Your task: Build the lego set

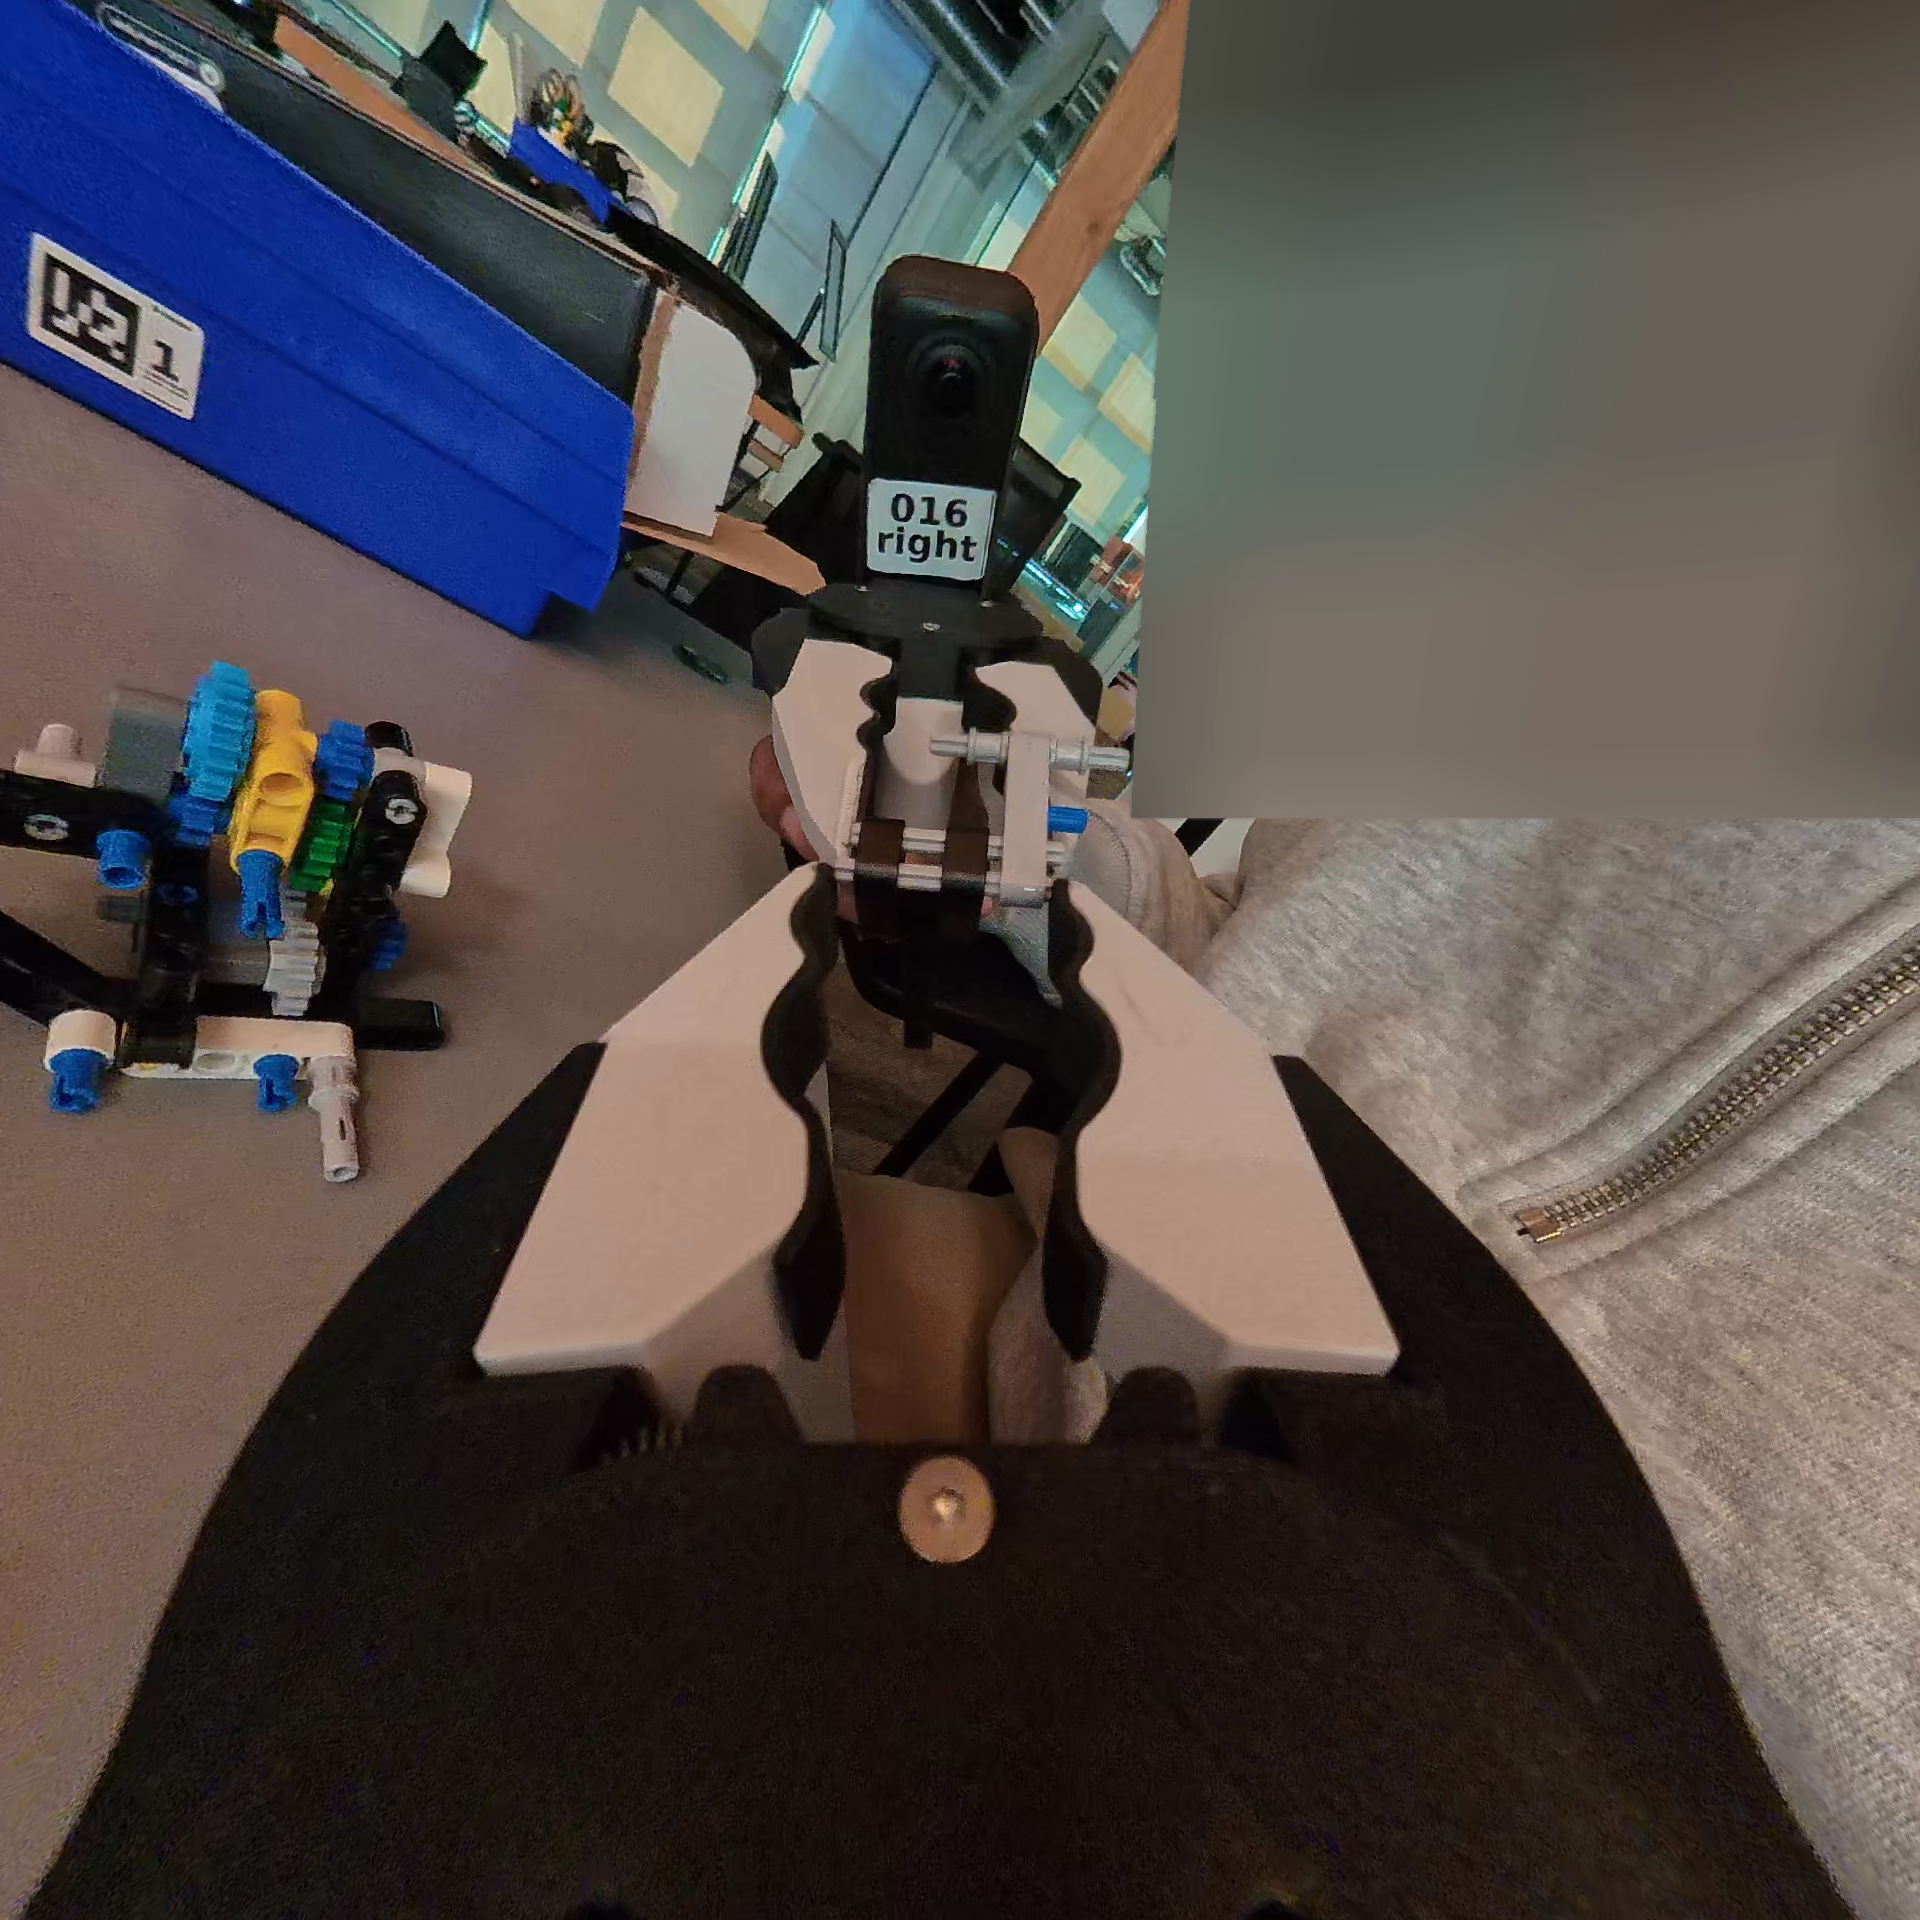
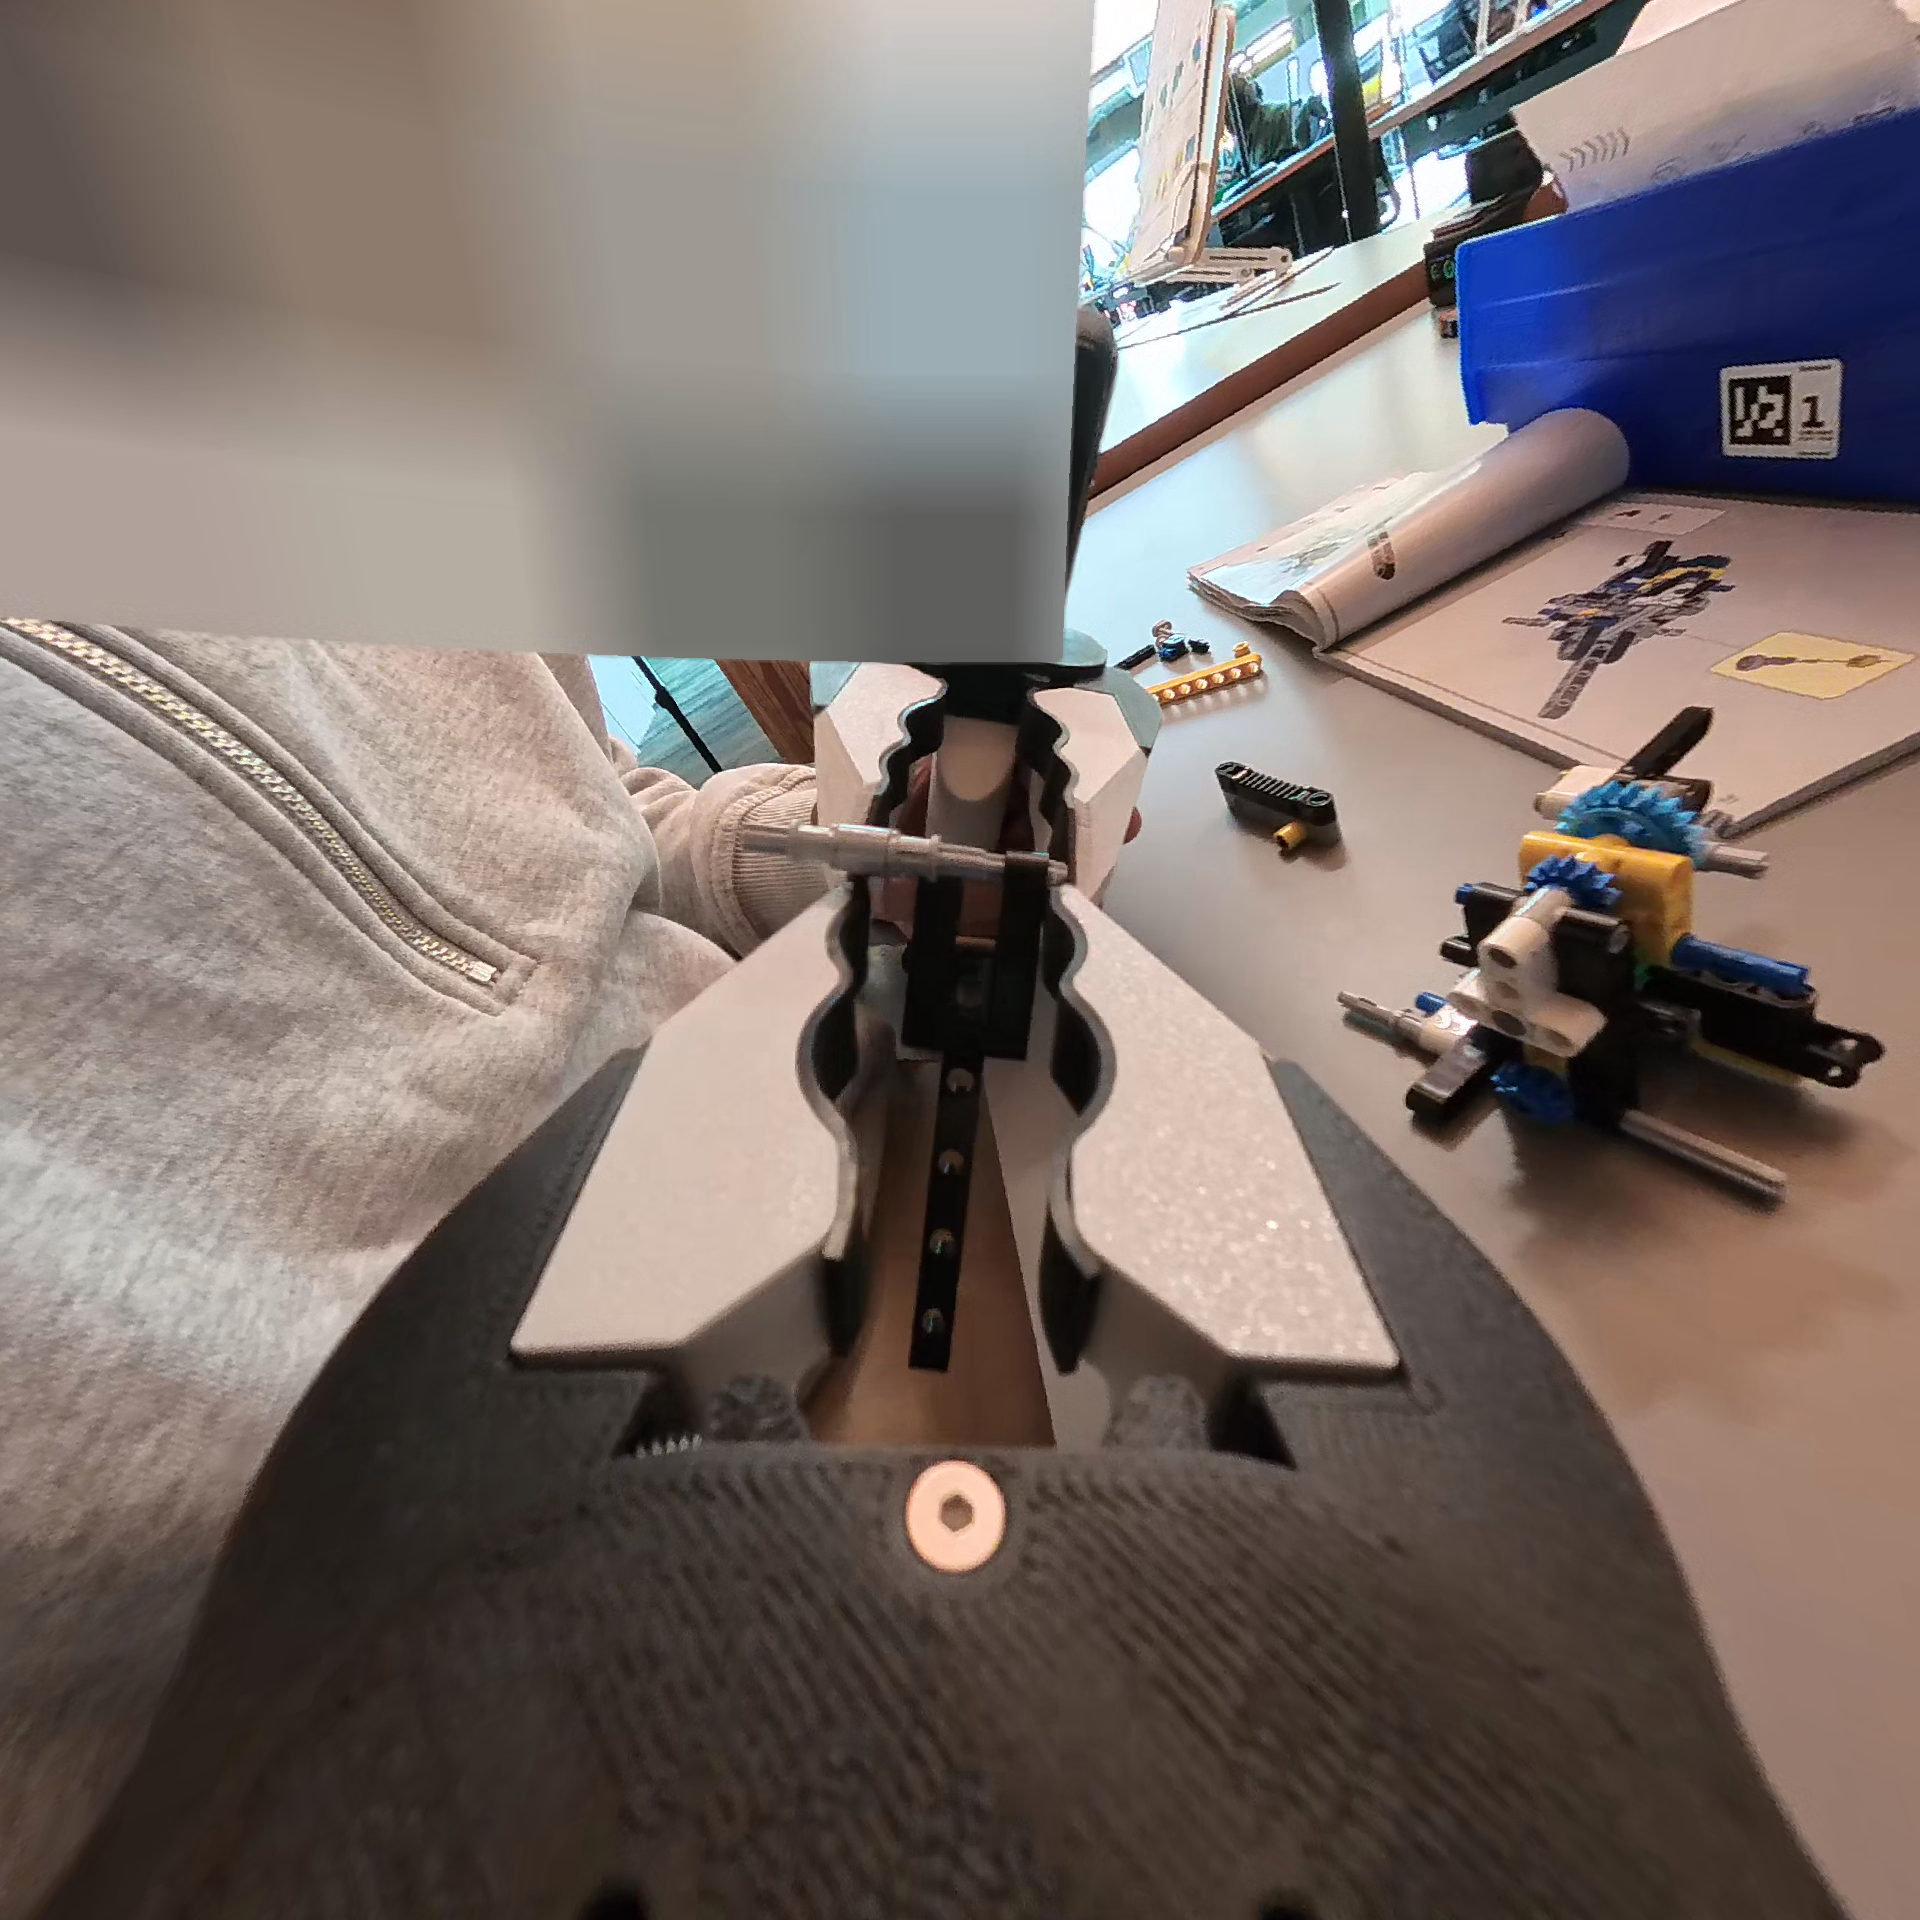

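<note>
My left gripper [image 1: 951,894] and my right gripper [image 2: 956,904] meet tip to tip above the table edge. Between them is a small sub-assembly [image 1: 966,842] of white, brown and black parts with a grey axle [image 2: 894,844] and a blue pin. Its long black beam [image 2: 940,1195] runs back between the right fingers, which are shut on it. The left fingers close on its white end. The right gripper also shows in the left wrist view [image 1: 935,717], and the left gripper in the right wrist view [image 2: 977,748]. The larger geared model [image 1: 239,862] stands on the table [image 2: 1621,977], apart from both.
A blue bin [image 1: 312,343] stands at the back of the grey table [image 1: 571,727]. An open instruction booklet [image 2: 1558,644] lies behind the model. A loose black piece [image 2: 1273,792] and an orange beam [image 2: 1210,675] lie nearby. A person's grey zip top [image 1: 1558,1143] is close beside the grippers. My two grippers' fingertips are within a few centimetres of each other.
</note>
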Motion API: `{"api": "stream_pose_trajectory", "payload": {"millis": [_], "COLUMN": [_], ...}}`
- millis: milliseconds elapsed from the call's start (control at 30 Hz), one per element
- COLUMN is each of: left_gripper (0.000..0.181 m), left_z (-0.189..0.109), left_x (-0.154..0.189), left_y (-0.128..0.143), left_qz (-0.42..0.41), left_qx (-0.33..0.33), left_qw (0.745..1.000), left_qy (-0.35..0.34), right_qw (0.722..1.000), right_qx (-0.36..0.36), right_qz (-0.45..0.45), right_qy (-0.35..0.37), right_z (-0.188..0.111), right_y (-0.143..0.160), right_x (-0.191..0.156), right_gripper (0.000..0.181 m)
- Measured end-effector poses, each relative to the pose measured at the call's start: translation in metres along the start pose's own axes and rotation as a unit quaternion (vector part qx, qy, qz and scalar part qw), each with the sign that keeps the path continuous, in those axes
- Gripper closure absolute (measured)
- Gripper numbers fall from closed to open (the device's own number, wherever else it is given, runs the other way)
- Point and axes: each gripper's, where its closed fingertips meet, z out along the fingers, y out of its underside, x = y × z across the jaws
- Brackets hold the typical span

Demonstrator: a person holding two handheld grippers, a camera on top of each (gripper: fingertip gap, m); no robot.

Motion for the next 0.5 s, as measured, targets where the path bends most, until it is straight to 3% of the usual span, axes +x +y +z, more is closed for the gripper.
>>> {"api": "stream_pose_trajectory", "payload": {"millis": [500], "left_gripper": [0.144], "left_z": [-0.0012], "left_x": [-0.0011], "left_y": [-0.0014], "left_qz": [-0.03], "left_qx": [0.009], "left_qw": [0.999], "left_qy": [0.016], "right_qw": [1.0], "right_qx": [0.012], "right_qz": [0.01], "right_qy": [-0.023], "right_z": [-0.0056], "right_y": [-0.0039], "right_x": [-0.0052], "right_gripper": [0.144]}}
